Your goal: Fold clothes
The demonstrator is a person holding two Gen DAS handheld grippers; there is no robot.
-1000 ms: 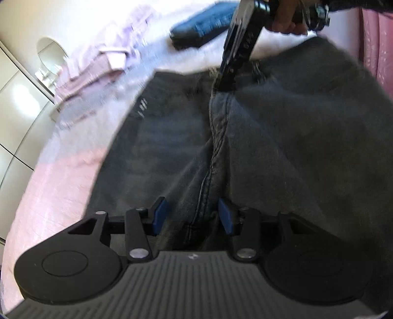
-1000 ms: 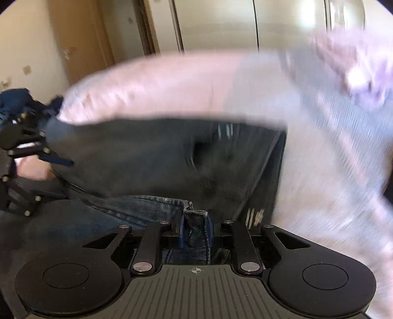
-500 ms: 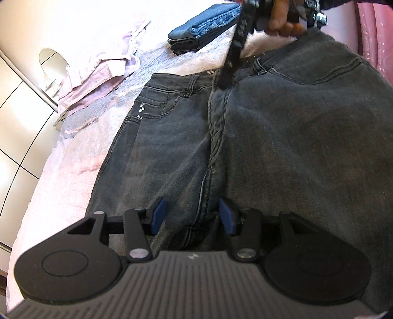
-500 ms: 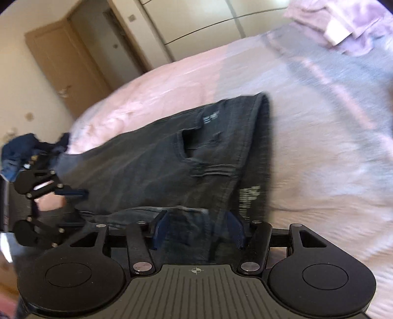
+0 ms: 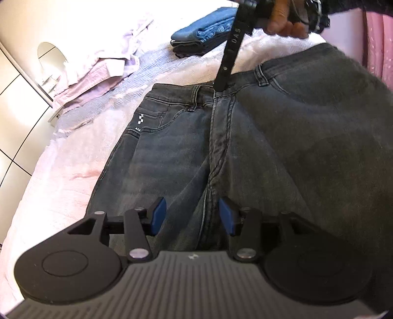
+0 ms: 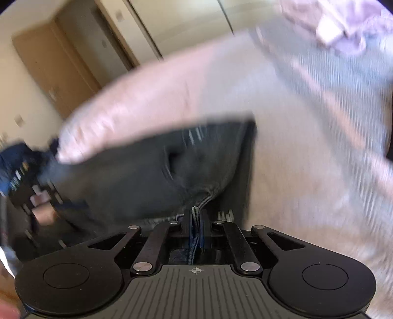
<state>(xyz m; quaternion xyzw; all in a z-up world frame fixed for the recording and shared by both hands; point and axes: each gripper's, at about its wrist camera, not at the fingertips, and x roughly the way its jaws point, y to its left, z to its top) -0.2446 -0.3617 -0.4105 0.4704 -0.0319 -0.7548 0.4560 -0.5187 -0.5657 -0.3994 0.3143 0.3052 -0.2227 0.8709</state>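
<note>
Two claws work on one pair of dark jeans (image 5: 258, 137) spread across the bed (image 5: 61, 171), waistband toward the far side. The left claw (image 5: 191, 216) sits low at the crotch end, its blue pads (image 5: 158, 213) standing apart on either side of the centre seam; the denim bunches up between them, and from where I stand I cannot tell whether they press it. The right claw (image 6: 195, 228) has just been closing and is now pressed together, pinching a thin fold of the jeans' waistband edge, which stands up between its pads. In the left view that claw reaches down to the top of the fly, with the hand (image 5: 287, 22) holding it above. The right view is blurred, so the cloth there is hard to read. Beyond the waistband lies a folded stack of blue jeans (image 5: 203, 32), and a pale lilac heap of clothes (image 5: 103, 63) rests near the bed's far left corner.
</note>
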